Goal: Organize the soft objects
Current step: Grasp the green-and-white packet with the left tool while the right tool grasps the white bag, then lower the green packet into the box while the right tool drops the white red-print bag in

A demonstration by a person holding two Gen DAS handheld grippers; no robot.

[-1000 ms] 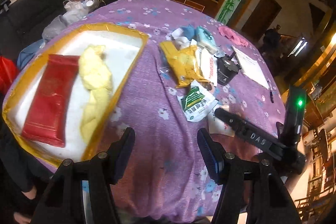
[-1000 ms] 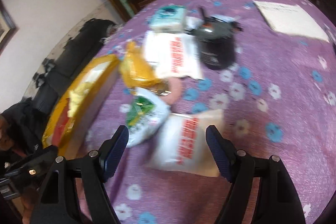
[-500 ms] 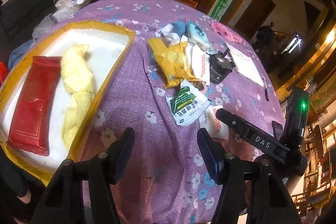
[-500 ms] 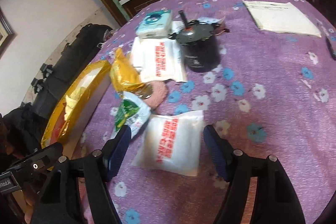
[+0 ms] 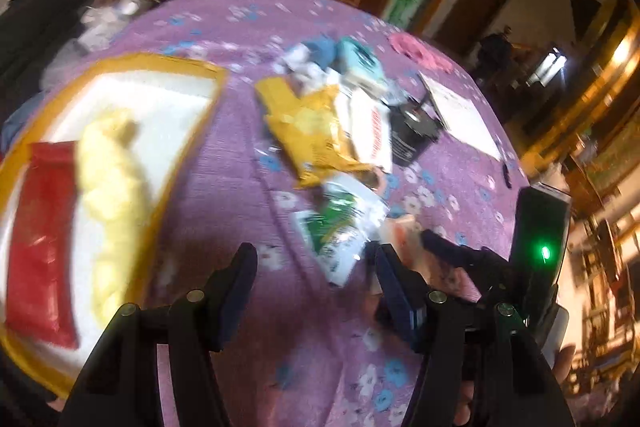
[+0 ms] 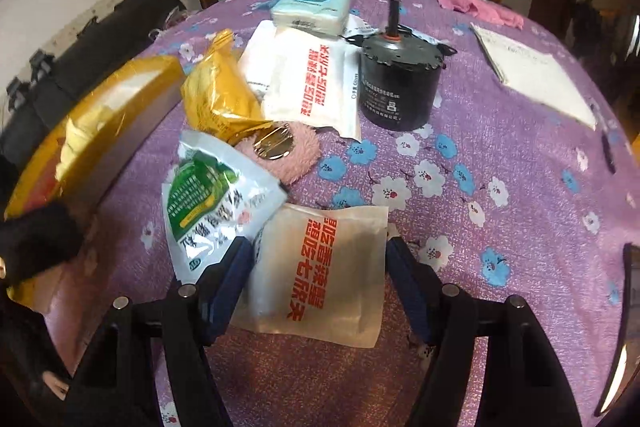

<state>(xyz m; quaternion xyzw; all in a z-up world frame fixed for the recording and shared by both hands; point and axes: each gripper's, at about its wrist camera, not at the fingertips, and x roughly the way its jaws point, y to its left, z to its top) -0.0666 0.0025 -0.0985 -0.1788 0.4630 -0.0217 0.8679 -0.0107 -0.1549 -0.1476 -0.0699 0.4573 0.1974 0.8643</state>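
In the left wrist view, much is being blurred by motion. The left gripper (image 5: 314,273) is being held wide open and empty above the purple floral tabletop (image 5: 224,187). A gold-rimmed tray (image 5: 200,131) is lying toward the tabletop's left edge, with a red packet (image 5: 42,227) and a yellow soft item (image 5: 110,195) already inside it. A green-and-white pouch (image 5: 340,227) is lying just ahead of the right-hand finger.

In the right wrist view, the right gripper (image 6: 318,277) is being held open with a translucent pouch (image 6: 324,271) bracketed between its fingers (image 6: 228,275), not yet clamped; whether the pads are touching it cannot be told. Its long axis is running away from the camera, along the fingers, so the right hand is judged much the nearer. Red Chinese characters are printed lengthwise on it, and the same print is showing on a white pouch (image 6: 316,83) farther off. The green-and-white pouch is carrying small Chinese text. A black motor (image 6: 398,83) is bearing a white label too small to be read.
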